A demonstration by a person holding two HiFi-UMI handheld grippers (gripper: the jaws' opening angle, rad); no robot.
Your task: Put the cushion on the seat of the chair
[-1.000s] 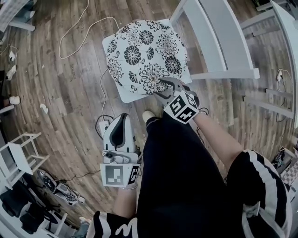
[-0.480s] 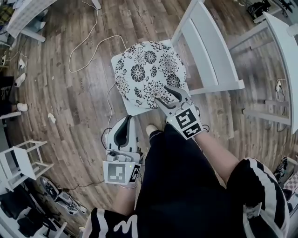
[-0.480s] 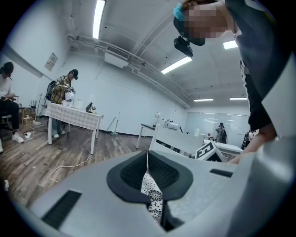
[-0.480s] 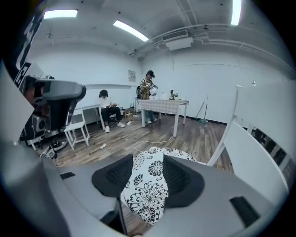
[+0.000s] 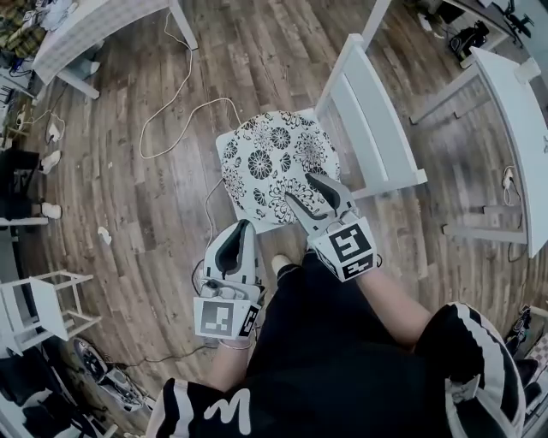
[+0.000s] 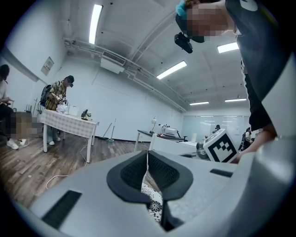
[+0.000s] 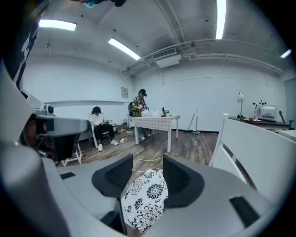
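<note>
The cushion (image 5: 276, 162), white with black flowers, lies flat on the seat of the white chair (image 5: 373, 120), whose backrest stands to its right. My right gripper (image 5: 310, 193) is open just above the cushion's near edge, with nothing between its fingers. In the right gripper view the cushion (image 7: 145, 196) shows through the gap of the right gripper (image 7: 147, 178). My left gripper (image 5: 233, 246) is shut and empty, held low near my body, short of the seat. In the left gripper view the left gripper (image 6: 147, 172) has its pads together, with a bit of cushion (image 6: 155, 206) below.
A white cable (image 5: 184, 120) loops over the wooden floor left of the chair. A checked table (image 5: 86, 26) stands at the far left, a white table (image 5: 522, 128) at the right, and a small white rack (image 5: 43, 299) at the near left. People (image 7: 138, 111) are at the checked table.
The right gripper's jaws have opened off the cushion's near edge and drawn back toward me. The cushion stays on the seat. The left gripper keeps its place.
</note>
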